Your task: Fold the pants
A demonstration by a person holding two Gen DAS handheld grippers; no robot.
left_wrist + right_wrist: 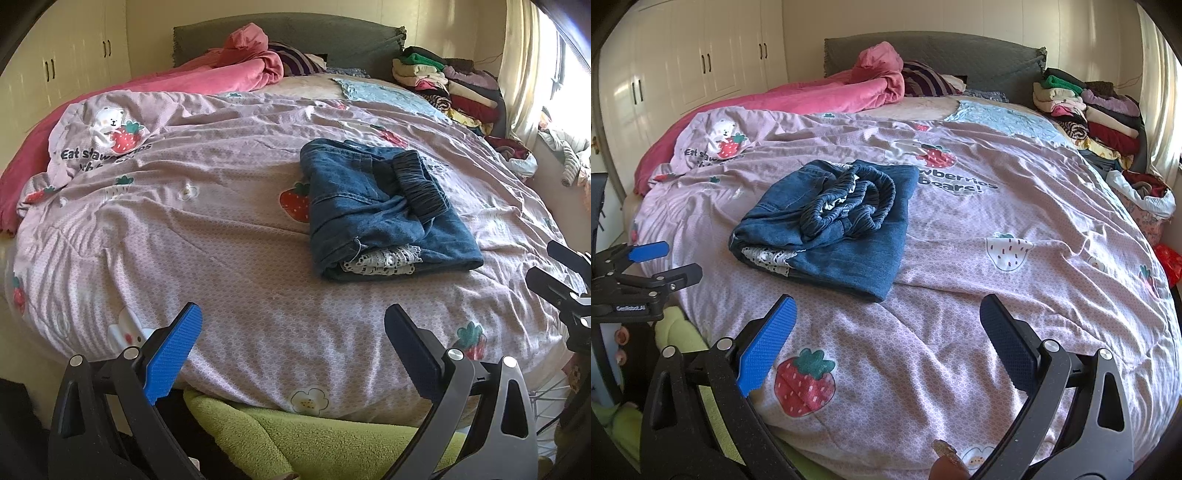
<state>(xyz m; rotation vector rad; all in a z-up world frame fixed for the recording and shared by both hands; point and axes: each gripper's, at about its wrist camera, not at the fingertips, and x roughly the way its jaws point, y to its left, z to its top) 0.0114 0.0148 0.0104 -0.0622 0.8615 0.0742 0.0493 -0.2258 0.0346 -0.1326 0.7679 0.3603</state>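
A pair of blue denim pants [380, 210] lies folded in a compact bundle on the pink strawberry quilt [221, 229], elastic waistband on top and white lace showing at the near edge. It also shows in the right wrist view [834, 229]. My left gripper [293, 343] is open and empty, held over the near edge of the bed, short of the pants. My right gripper [888, 332] is open and empty, also near the bed's front edge, just in front of the pants. The left gripper shows at the left edge of the right wrist view [661, 264].
A pink blanket [229, 70] is bunched at the headboard. Stacks of folded clothes [454, 85] sit at the bed's far right. A green fleece [295, 432] lies under the quilt's front edge. White wardrobes [701, 62] stand at the left.
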